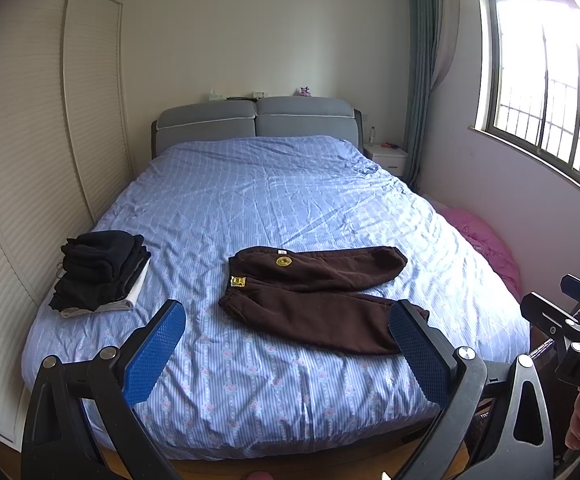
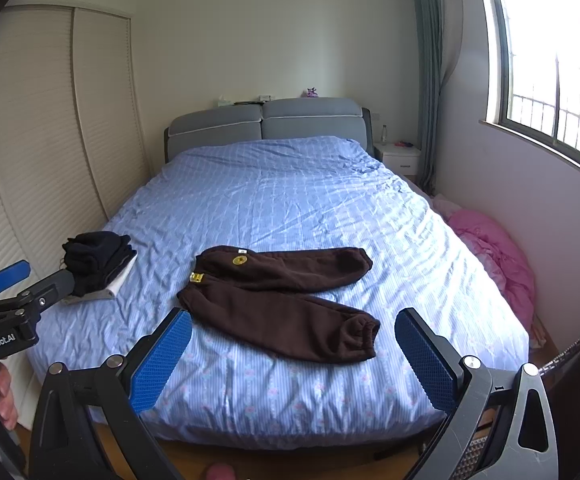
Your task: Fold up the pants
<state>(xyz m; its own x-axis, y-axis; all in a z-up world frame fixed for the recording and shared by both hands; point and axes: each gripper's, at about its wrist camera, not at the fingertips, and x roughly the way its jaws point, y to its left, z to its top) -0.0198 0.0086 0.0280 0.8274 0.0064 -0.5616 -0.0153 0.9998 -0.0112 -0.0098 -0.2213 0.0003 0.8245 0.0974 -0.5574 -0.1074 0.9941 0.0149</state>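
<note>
Left gripper (image 1: 285, 344): jaws spread wide, blue textured pads (image 1: 154, 356) facing each other, nothing between them; held above the foot of the bed, clear of the cloth. Its dark frame also shows at the left edge of the right wrist view.

Right gripper (image 2: 293, 354): jaws likewise spread wide, blue pads (image 2: 161, 360) bare, nothing held; also above the foot of the bed. Its black frame shows at the right edge of the left wrist view.

Pants (image 2: 277, 300): dark brown, fleecy, laid flat on the bed near its foot end. Waistband toward the left, both legs running to the right, cuffs gathered. One leg lies nearer the headboard, the other nearer the grippers, the two spread a little apart at the cuffs. Yellow round badge (image 2: 239, 260) and yellow tag (image 2: 196, 277) near the waist. Untouched by either gripper.

Bed (image 2: 290, 408): blue striped floral cover, rumpled; grey padded headboard (image 2: 265, 122) at the far end.

Stack of folded clothes (image 2: 97, 266): dark items on a pale one, at the bed's left edge, apart from the pants.

Pink bedding (image 2: 498, 252): heaped on the floor right of the bed, under the window (image 2: 558, 64).

Wardrobe doors (image 2: 49, 120): pale, slatted, along the left wall.

Nightstand (image 2: 400, 156): white, beside the headboard; small bottle on top.
</note>
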